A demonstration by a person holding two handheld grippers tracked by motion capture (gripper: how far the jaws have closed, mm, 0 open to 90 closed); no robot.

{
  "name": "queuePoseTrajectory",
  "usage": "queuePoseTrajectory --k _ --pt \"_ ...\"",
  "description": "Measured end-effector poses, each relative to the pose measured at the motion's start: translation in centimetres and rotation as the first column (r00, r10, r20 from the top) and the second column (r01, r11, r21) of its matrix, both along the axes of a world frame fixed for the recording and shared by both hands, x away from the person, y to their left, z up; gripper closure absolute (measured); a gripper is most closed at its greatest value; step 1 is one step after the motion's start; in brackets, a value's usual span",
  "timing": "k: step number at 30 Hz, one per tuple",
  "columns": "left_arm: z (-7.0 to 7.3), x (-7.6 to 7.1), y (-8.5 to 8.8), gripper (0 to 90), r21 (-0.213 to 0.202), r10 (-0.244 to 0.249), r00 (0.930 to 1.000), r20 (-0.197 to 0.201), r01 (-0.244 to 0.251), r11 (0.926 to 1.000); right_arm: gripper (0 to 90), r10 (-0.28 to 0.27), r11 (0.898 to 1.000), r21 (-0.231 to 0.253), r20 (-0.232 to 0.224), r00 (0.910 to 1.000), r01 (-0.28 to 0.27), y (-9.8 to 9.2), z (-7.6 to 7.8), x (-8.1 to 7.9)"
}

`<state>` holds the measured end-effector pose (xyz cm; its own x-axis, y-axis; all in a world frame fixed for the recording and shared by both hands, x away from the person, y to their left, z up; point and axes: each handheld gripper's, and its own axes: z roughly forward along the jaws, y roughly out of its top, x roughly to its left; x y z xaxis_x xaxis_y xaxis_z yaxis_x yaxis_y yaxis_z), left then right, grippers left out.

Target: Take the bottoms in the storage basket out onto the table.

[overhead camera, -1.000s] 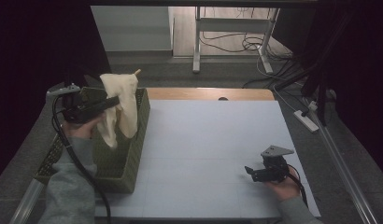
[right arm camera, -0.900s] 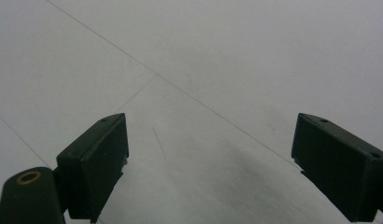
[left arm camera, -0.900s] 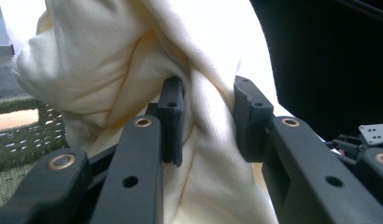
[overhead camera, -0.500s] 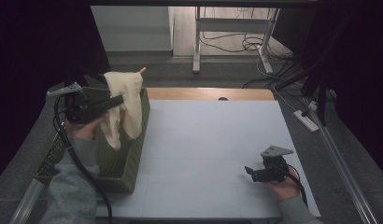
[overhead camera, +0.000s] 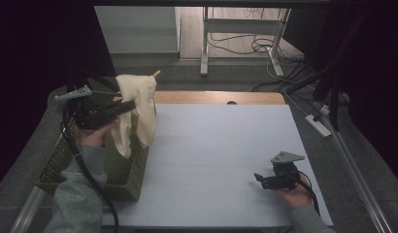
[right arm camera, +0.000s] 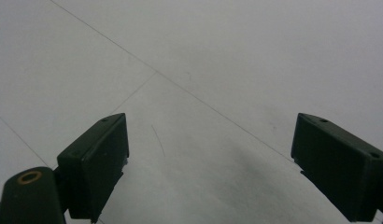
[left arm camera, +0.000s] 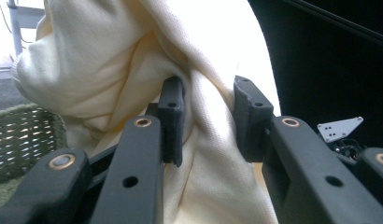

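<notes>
A cream cloth (overhead camera: 136, 109) hangs over the right wall of a green woven basket (overhead camera: 120, 171) at the table's left edge. My left gripper (overhead camera: 131, 106) holds it up above the basket, jaws shut on a fold of the cloth (left arm camera: 206, 112). The cloth drapes down both sides of the jaws. Low over the table's front right, my right gripper (overhead camera: 261, 179) stands open, and between its jaws (right arm camera: 208, 163) there is just bare table.
The pale grey table (overhead camera: 221, 145) has a wooden strip along its far edge. Beyond it are a metal stand and loose cables on the floor (overhead camera: 245, 46). A power strip (overhead camera: 319, 125) lies off the right edge. The right gripper's grey plate (left arm camera: 340, 128) appears far off.
The left gripper has lifted the cloth a little higher and farther over the basket's right wall. The right gripper has stayed in place.
</notes>
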<state>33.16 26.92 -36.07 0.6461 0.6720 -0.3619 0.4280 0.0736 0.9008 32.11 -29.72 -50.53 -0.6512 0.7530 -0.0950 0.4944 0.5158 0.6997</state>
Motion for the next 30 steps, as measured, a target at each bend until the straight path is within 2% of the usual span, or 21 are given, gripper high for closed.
queuePoseTrajectory --k 8,15,22,27,30 --pt "-0.1 0.2 -1.2 66.8 0.009 -0.027 0.9996 -0.003 0.027 0.9996 11.7 0.001 1.0 0.001 0.0 1.0 -0.001 0.0 0.0 0.0" --pt "-0.3 0.3 -1.8 66.8 -0.008 -0.05 0.9987 -0.005 0.05 0.9987 11.7 0.002 1.0 0.0 0.001 1.0 -0.002 0.0 0.0 0.0" --pt "-0.2 0.3 -2.7 66.8 -0.004 -0.069 0.9976 -0.003 0.069 0.9976 11.8 0.001 1.0 0.0 0.001 1.0 -0.001 0.0 0.0 0.0" --pt "-0.2 0.3 -3.4 66.8 -0.026 -0.097 0.9953 0.004 0.097 0.995 11.8 0.001 1.0 -0.001 0.0 1.0 -0.001 0.0 -0.1 0.0" --pt "-0.1 0.2 -3.9 66.8 -0.017 -0.107 0.9943 0.007 0.107 0.9941 11.8 0.001 1.0 -0.002 0.0 1.0 -0.001 0.0 -0.1 0.0"
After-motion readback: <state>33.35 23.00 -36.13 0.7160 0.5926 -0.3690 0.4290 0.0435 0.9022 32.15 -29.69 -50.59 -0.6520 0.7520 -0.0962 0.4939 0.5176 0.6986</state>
